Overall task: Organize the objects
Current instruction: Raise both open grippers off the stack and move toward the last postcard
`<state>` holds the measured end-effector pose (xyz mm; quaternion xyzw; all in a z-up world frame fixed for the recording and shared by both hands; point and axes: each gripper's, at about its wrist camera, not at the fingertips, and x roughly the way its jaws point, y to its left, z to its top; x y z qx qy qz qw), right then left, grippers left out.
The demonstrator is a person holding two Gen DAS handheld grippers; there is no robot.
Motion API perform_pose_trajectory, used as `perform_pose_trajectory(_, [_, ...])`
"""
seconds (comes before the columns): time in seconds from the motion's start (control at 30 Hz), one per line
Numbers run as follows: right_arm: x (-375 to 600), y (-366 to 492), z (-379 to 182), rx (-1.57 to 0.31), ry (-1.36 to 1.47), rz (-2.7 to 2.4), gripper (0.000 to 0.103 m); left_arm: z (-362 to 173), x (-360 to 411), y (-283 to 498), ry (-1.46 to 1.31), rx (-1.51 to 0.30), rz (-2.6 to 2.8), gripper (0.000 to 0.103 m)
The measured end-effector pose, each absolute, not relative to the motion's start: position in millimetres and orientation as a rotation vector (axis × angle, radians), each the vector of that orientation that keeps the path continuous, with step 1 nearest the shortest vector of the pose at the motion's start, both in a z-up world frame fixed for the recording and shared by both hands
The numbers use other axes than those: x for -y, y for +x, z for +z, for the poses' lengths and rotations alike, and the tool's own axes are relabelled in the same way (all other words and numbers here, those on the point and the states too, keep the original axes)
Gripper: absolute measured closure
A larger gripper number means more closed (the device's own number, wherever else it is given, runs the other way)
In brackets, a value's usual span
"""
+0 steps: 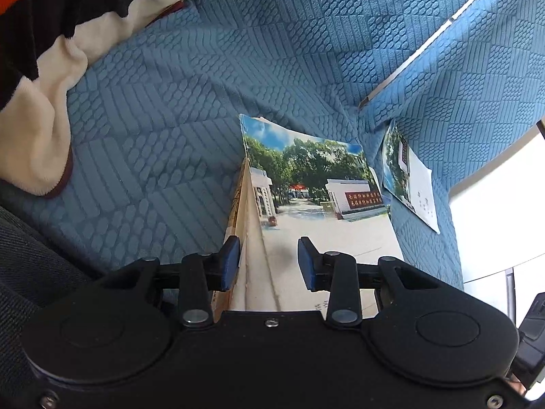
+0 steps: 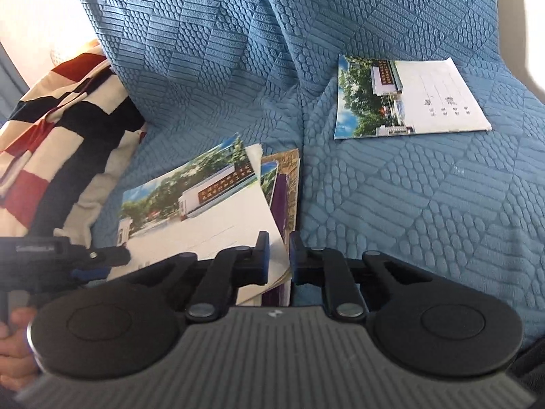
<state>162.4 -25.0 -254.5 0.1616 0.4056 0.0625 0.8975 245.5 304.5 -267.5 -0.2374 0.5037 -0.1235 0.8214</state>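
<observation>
A stack of booklets lies on the blue quilted sofa seat (image 2: 408,221). The top booklet (image 1: 323,204) (image 2: 204,211) has a photo cover of a gate and trees. Under it show a purple book (image 2: 282,197) and tan edges (image 1: 235,211). My left gripper (image 1: 269,262) (image 2: 92,266) straddles the stack's left edge: one blue pad beside the tan edges, the other just above the cover, the pads apart. My right gripper (image 2: 279,259) is shut on the stack's right corner, where white page edges fill the narrow gap. A second photo booklet (image 2: 408,95) (image 1: 412,184) lies alone to the right.
A striped red, black and cream blanket (image 1: 41,119) (image 2: 51,136) is bunched at the left end of the seat. The sofa back (image 2: 221,51) rises behind the stack. A person's hand (image 2: 13,351) holds the left gripper at the lower left.
</observation>
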Motion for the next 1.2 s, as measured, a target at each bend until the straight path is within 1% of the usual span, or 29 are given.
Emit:
perform_pose_trajectory(0.3, [10.4,137.0,-250.9,-0.884,0.412,0.133,0.090,-268.0,-301.3,245.8,-0.480,-1.072,-0.258,0.069])
perform_pose_trajectory(0.6, [0.4,128.1,-244.1,-0.872,0.369,0.108,0.090,-263.3,-300.3,244.6,-0.454,-1.049,-0.244,0.069])
perform_pose_trajectory(0.83, [0.5,126.9,-205.8,-0.791,0.324,0.103,0.090,-238.9,-301.3,236.8,-0.384,-0.995,-0.208,0.068])
perform_pose_trajectory(1.0, [-0.1,122.7,-174.5,-0.733,0.286,0.110,0.090,-213.2,-300.3,228.8,-0.388,-0.950,-0.244,0.068])
perform_pose_trajectory(1.2, [3.8,110.7,-144.4,-0.696,0.309,0.160,0.090,-179.0,-282.2,215.8,-0.351,-0.913,-0.304,0.068])
